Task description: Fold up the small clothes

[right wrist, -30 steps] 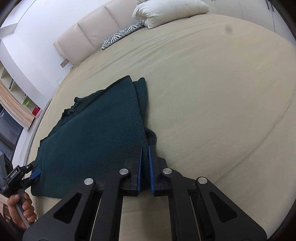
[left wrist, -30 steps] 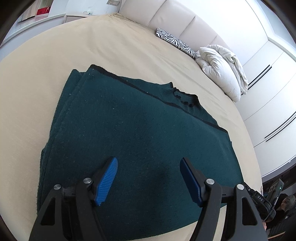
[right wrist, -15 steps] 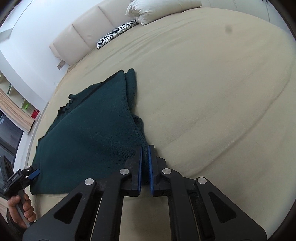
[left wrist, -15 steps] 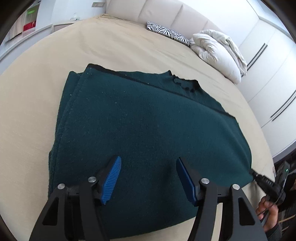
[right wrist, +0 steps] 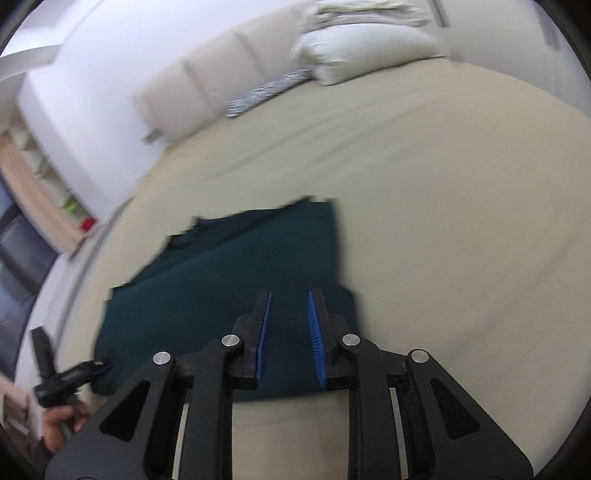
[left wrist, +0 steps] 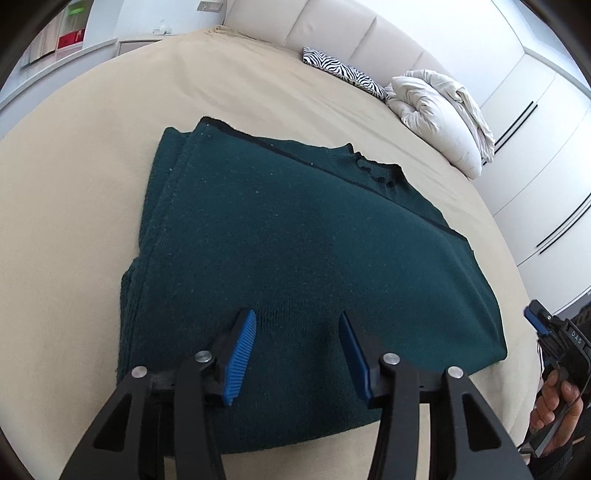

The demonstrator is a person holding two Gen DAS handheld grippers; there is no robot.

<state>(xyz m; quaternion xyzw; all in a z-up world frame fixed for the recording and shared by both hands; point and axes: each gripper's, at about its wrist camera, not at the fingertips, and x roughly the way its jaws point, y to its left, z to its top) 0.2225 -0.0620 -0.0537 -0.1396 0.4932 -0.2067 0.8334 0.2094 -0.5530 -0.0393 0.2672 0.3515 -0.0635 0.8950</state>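
Note:
A dark green knit sweater [left wrist: 295,229] lies folded flat on the beige bed [left wrist: 74,166]. My left gripper [left wrist: 297,317] hovers over the sweater's near edge. Its jaws are closing, the blue pads still stand apart, and only the flat knit lies below the gap. My right gripper [right wrist: 290,295] is above the sweater [right wrist: 240,258] near its right side. Its jaws are opening and nothing is between them; this view is blurred by motion. A hand holds the right gripper [left wrist: 533,317] just off the sweater's near right corner. The left gripper [right wrist: 99,365] shows by the sweater's left corner.
A zebra-print pillow [left wrist: 343,70] and a bundled white duvet [left wrist: 439,114] lie at the far end by the cream headboard. White wardrobe doors [left wrist: 546,147] stand to the right of the bed, shelves [left wrist: 70,33] to the far left. Bare beige bed [right wrist: 461,221] stretches right of the sweater.
The right gripper's jaws have parted and let go of the sweater's edge, and it has lifted and drawn back. The left gripper's jaws have narrowed; that hand has hardly moved.

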